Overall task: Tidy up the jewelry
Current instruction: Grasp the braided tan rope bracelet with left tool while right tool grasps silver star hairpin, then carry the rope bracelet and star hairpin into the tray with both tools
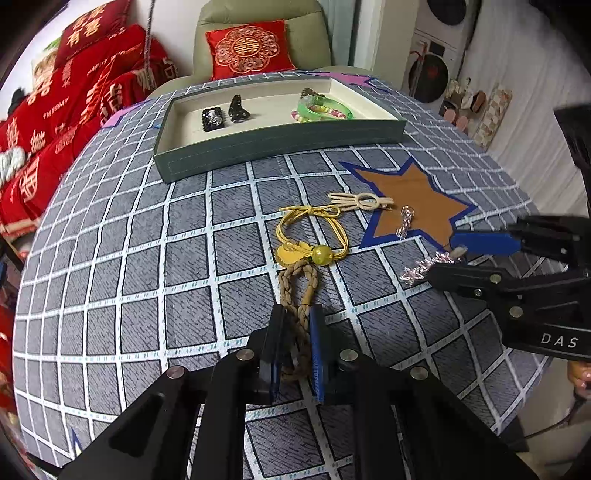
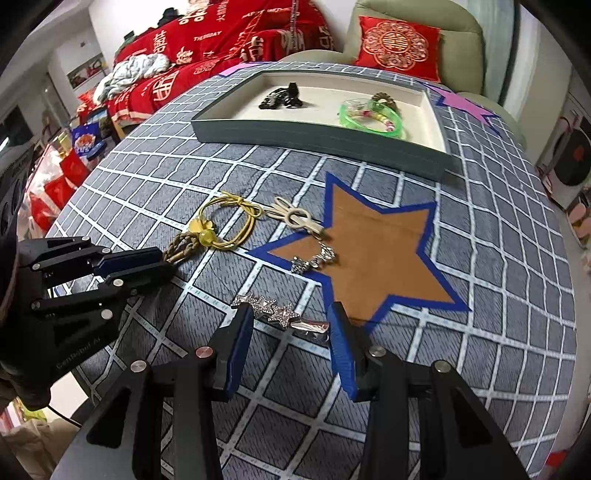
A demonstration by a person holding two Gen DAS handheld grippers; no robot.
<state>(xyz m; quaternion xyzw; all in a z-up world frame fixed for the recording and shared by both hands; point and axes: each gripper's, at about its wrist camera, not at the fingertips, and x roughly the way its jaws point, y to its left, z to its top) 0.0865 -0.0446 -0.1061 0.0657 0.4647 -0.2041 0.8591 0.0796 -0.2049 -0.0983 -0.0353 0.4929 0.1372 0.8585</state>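
A: Surface?

B: Table under a grey cloth with a white grid [image 1: 140, 258], with a brown paper star edged in blue tape [image 2: 373, 258] stuck on it and a pink star at the far corner [image 2: 463, 103]. Behind it sit a pale green armchair [image 1: 258, 22] with a red embroidered cushion [image 1: 247, 48], and red bedding with gold characters [image 2: 229, 40] on the left.

A: Left tongs?

B: Left gripper [image 1: 297, 325] is pinched on a tan braided cord loop [image 1: 301, 280], which lies flat on the cloth, touching a yellow cord bracelet with a bead [image 1: 314, 236].

A: Right?

B: Right gripper [image 2: 291, 321] is spread, fingers either side of a silver star-studded hair clip [image 2: 280, 314] (not gripping it). A small silver chain piece [image 2: 314, 258] lies on the star's edge, and a cream knotted hair tie [image 2: 295, 218] is near it.

A: Tray?

B: Dark green rectangular tray with a cream lining [image 1: 280, 144] at the far side, holding 2 black clips [image 1: 225, 114] and green translucent bangles [image 1: 325, 110].
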